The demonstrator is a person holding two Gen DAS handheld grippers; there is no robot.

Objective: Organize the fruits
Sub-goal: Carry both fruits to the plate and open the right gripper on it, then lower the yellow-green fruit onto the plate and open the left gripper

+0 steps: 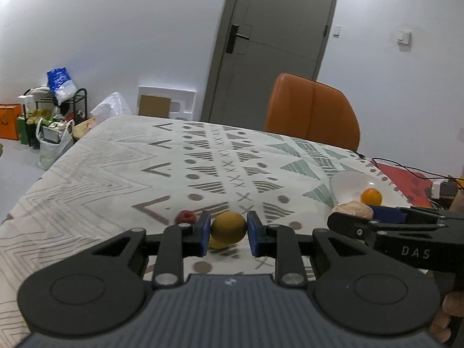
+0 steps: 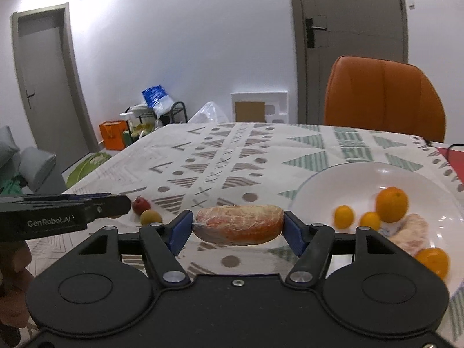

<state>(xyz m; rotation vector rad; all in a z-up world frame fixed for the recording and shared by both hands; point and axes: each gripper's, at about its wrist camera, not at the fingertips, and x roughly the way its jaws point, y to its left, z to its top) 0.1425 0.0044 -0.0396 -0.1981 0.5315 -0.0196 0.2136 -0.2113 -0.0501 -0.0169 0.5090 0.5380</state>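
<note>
While both grippers are raised above the patterned tablecloth [image 2: 203, 156], each carries one fruit. The left gripper [image 1: 228, 233] is closed narrow on one brown-yellow round fruit [image 1: 228, 227], with both blue pads [image 1: 205, 232] pressing its sides. The right gripper [image 2: 237, 229] stands at medium width, clamped endwise on one wrapped grapefruit segment [image 2: 237, 224], pad at each tip.

Count on the tablecloth, right wrist view: one small red fruit [image 2: 141, 204] and one small yellow-green fruit [image 2: 150, 217], touching, at 9 o'clock from the held segment. In the left wrist view, one yellow fruit [image 1: 216, 243] shows partly beneath the held round fruit.

Count in the white plate [image 2: 348, 179], at 3 o'clock from the right gripper: four orange citrus fruits, namely one large orange [image 2: 391, 204], two small ones [image 2: 343, 217] beside it, and one [image 2: 433, 261] at the plate's 5 o'clock edge, plus one further wrapped segment [image 2: 411, 233].

One orange chair [image 2: 382, 98] stands at 12 o'clock behind the table.
</note>
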